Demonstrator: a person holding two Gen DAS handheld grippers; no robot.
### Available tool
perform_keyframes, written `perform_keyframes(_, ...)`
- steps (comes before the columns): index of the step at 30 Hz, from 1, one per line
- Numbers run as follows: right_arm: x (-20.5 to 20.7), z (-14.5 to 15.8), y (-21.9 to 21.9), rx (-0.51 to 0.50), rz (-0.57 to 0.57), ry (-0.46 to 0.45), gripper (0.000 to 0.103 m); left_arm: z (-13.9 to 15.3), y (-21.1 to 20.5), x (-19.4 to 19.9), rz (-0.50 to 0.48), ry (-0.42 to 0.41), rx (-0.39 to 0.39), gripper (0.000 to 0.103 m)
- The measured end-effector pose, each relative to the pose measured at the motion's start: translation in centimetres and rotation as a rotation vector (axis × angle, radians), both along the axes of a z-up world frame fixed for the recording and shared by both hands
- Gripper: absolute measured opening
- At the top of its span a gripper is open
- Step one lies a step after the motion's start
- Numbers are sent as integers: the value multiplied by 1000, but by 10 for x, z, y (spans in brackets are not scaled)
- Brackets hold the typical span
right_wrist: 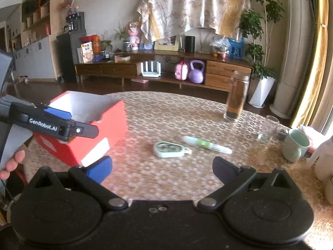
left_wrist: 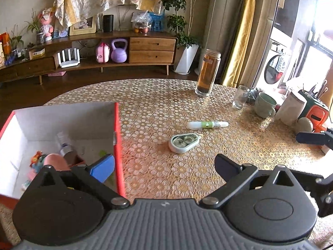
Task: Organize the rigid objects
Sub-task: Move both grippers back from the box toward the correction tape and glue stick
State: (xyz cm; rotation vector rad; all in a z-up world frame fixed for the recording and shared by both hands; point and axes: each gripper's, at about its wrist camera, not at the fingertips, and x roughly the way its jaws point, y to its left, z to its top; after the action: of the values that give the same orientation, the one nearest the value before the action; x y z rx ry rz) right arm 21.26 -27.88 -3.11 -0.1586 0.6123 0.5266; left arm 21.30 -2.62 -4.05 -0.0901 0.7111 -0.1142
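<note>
A pale green correction-tape dispenser [left_wrist: 183, 143] and a white-and-green pen-like tube [left_wrist: 207, 124] lie side by side on the patterned table; both also show in the right wrist view, dispenser [right_wrist: 169, 149] and tube [right_wrist: 207, 144]. A red box [left_wrist: 117, 137] with a white inside stands at the left and holds several small items; it also shows in the right wrist view [right_wrist: 100, 133]. My left gripper [left_wrist: 164, 167] is open and empty, hovering by the box's right wall. My right gripper [right_wrist: 162, 169] is open and empty, short of the dispenser.
A tall glass jar of brown liquid [left_wrist: 208, 73], a clear glass [left_wrist: 240, 96], a green mug [left_wrist: 264, 105], a white container [left_wrist: 290, 108] and an orange-green holder [left_wrist: 316, 112] stand at the table's far right. The left gripper's body [right_wrist: 52, 125] shows over the box.
</note>
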Motion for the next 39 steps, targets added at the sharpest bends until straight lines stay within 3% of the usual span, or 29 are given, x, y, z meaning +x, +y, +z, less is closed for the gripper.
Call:
perform_keyframes(4, 25, -11, -16, -27, 4, 3, 103, -12, -19, 18, -29, -10, 31, 103)
perform_keyframes(9, 61, -28, -23, -86, 21, 21, 103, -32, -38, 48, -95, 38, 20, 103)
perform_keyframes(20, 153, -74, -23, -177, 47, 76, 102, -78, -55, 103, -71, 96, -1, 103)
perform_keyframes(28, 200, -107, -10, -229, 91, 92, 96, -105, -65, 135, -90, 127, 27, 103)
perform_keyframes(34, 222, -123, 4, -277, 170, 106, 86, -119, -71, 148, -97, 124, 73, 103)
perform_keyframes(39, 235, -130, 12, -297, 252, 137, 79, -129, -67, 158, -87, 134, 42, 103)
